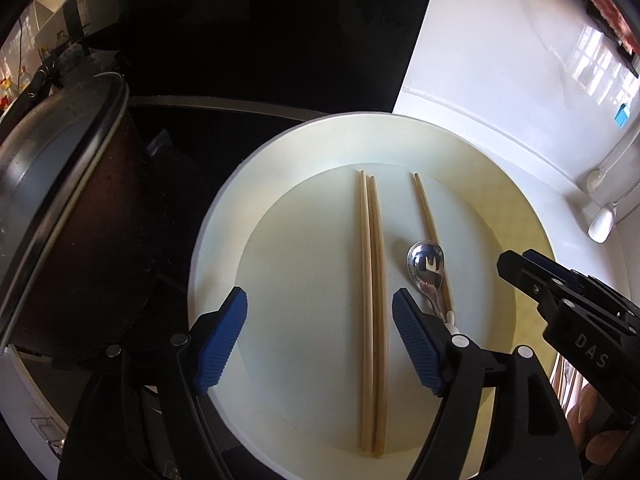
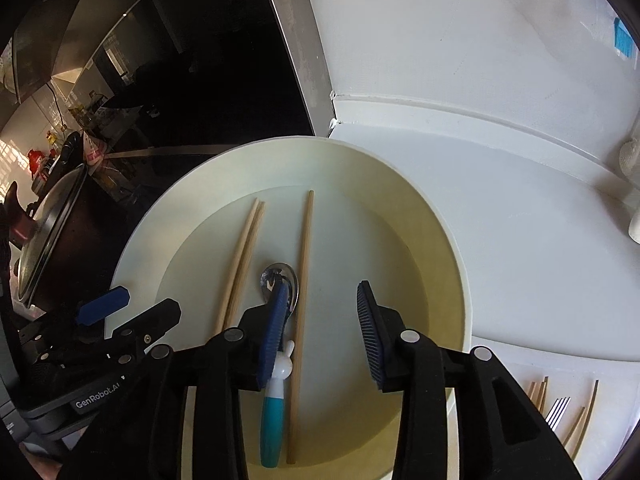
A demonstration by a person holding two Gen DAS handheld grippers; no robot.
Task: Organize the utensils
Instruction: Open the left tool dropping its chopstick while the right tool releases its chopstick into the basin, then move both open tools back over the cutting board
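Note:
A large cream bowl [image 1: 224, 240] [image 2: 440, 248] holds a pair of wooden chopsticks [image 1: 372, 300] [image 2: 240, 260], a single chopstick [image 1: 428, 216] [image 2: 304, 272] and a metal spoon [image 1: 426, 264] [image 2: 280, 280] with a teal and white handle [image 2: 272, 420]. My left gripper [image 1: 320, 340] is open and empty above the bowl, straddling the chopstick pair. My right gripper [image 2: 324, 332] is open and empty over the bowl's right half, its left finger above the spoon. It shows at the right of the left wrist view [image 1: 560, 292].
A dark pot with a lid [image 1: 60, 200] [image 2: 44, 240] stands left of the bowl on a black stovetop [image 1: 240, 60]. A white counter [image 2: 520, 200] lies to the right. More chopsticks and a fork [image 2: 560, 412] lie on the counter at the lower right.

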